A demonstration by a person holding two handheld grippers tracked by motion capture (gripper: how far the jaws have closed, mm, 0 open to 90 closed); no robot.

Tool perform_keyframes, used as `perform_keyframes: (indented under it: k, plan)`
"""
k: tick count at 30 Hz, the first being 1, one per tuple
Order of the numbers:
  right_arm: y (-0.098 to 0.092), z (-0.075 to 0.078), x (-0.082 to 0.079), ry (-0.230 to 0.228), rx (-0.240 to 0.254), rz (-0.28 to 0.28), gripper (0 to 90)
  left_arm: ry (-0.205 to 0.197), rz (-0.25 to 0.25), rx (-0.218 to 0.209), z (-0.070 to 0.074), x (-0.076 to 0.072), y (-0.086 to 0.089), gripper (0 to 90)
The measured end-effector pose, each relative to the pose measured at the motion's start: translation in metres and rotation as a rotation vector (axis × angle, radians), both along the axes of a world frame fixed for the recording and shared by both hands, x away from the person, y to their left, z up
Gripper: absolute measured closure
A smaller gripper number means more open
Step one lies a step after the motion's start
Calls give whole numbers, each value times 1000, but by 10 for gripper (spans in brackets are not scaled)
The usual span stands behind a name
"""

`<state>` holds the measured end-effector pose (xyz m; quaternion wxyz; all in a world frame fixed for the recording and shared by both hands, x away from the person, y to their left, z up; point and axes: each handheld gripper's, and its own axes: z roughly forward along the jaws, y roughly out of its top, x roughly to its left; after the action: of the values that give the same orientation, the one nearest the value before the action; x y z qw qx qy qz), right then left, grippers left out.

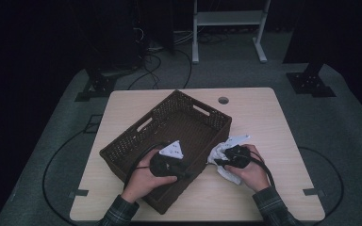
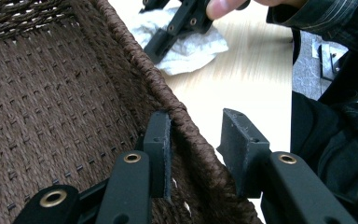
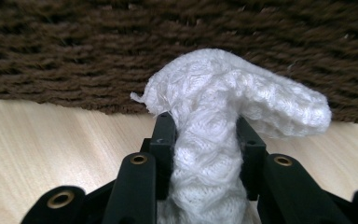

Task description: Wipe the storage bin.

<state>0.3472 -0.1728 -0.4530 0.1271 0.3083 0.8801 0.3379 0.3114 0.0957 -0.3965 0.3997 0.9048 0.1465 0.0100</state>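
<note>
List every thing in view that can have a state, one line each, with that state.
Basket: upright on the table, nothing seen inside.
White cloth: bunched, outside the basket beside its wall, pinched between two jaws.
Left tongs: jaws astride the basket's rim, one inside and one outside; grip cannot be told.
Right tongs: shut on the white cloth.
Table: bears basket and cloth.

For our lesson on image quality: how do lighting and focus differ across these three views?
High view: dim and bluish, dark surroundings, the basket murky. Left gripper view: bright table, near fingers slightly soft. Right gripper view: evenly lit, the white cloth sharp.
</note>
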Motion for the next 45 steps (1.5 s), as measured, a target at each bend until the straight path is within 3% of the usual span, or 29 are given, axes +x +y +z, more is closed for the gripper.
perform_keyframes:
  k: [3,8,17,23,31,45]
  plan:
    - [-1,6,-3,-18,8,-1,667,1,2,5,1,-1,1,638]
    - [-4,19,-9,-55,38,-2,667,21,4,-24,-2,1,4,640]
    - [-9,43,-19,-108,97,4,667,18,2,-35,-3,1,5,640]
    - [-9,53,-25,-134,111,13,667,15,11,-40,-4,1,4,645]
    - [-7,51,-23,-128,113,17,667,14,35,-34,-3,5,-4,644]
    - [1,34,-9,-97,84,15,667,15,61,-41,-4,10,-10,643]
